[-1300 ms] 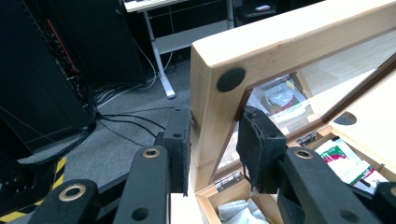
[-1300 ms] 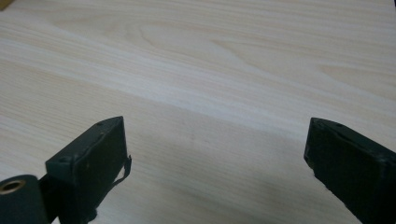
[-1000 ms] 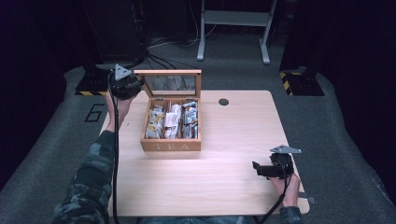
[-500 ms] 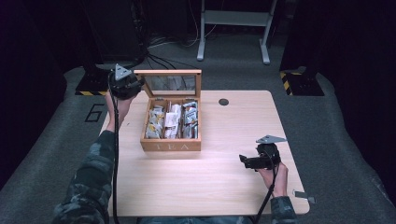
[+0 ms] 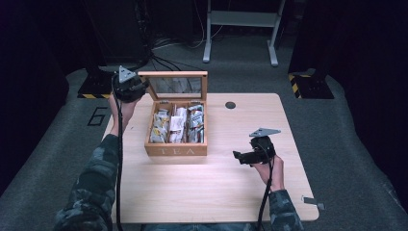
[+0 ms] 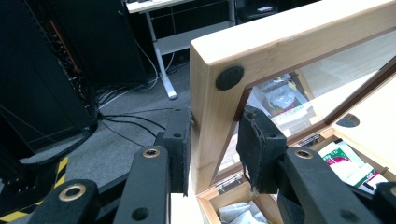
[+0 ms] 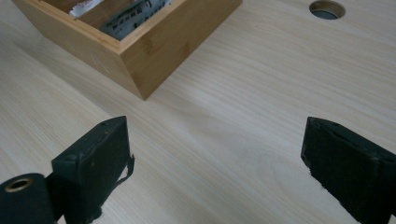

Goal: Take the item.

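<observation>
**Tea box lid held upright while the second tongs hang over the desk**

At the upper left of the high view, the left tongs point(image 5: 136, 91) are clamped on the wooden frame of the glass-paned lid point(image 5: 177, 86), which is held upright at its left edge. In the left gripper view the pads point(image 6: 179, 140) are seen pressed on either side of that frame. The tea box point(image 5: 176, 129) sits left of centre on the desk point(image 5: 211, 192), its compartments packed with tea bags point(image 5: 174, 126). At the lower right of that view, the right tongs point(image 5: 243, 158) are spread wide with nothing between them, and are aimed toward the box's near corner (seen at the upper left of the right gripper view).

A slip is possible: the lid is gripped only at a narrow edge, so it could drop shut on anything reaching in. The light box could also be dragged or tipped backward if the lid is pulled past its hinge stop. A wide-open approach could knock the box wall or crush neighbouring bags.
</observation>
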Demonstrator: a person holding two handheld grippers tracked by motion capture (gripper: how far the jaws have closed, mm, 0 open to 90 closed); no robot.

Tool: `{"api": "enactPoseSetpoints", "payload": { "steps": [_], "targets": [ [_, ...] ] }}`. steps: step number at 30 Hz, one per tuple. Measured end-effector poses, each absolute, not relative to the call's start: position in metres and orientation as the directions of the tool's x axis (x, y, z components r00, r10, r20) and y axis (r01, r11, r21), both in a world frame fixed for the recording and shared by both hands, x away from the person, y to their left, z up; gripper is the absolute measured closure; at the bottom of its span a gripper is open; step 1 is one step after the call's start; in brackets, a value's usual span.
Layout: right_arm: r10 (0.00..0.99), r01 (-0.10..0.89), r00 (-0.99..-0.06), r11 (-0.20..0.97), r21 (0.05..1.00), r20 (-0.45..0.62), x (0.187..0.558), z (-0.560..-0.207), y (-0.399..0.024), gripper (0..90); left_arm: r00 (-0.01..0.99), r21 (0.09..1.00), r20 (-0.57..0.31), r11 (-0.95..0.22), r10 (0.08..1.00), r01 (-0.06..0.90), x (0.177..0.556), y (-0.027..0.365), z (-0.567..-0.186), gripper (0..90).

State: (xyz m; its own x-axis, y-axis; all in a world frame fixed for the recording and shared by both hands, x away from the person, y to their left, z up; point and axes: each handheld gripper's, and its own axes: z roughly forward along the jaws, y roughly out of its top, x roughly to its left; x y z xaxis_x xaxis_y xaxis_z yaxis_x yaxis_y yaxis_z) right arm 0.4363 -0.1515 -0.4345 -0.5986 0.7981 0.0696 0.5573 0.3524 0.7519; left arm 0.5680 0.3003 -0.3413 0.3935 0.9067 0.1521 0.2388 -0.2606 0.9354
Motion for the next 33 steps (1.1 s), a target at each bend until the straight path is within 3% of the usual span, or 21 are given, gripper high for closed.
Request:
{"api": "enactPoseSetpoints", "payload": {
  "steps": [33],
  "targets": [
    [0.646, 0.468, -0.76, 0.461, 0.754, 0.076, 0.484, -0.417, -0.049, 10.0, 0.394, 0.936, 0.151, -0.26, 0.906, 0.238, 0.567, 0.3, -0.342, 65.3]
  ]
}}
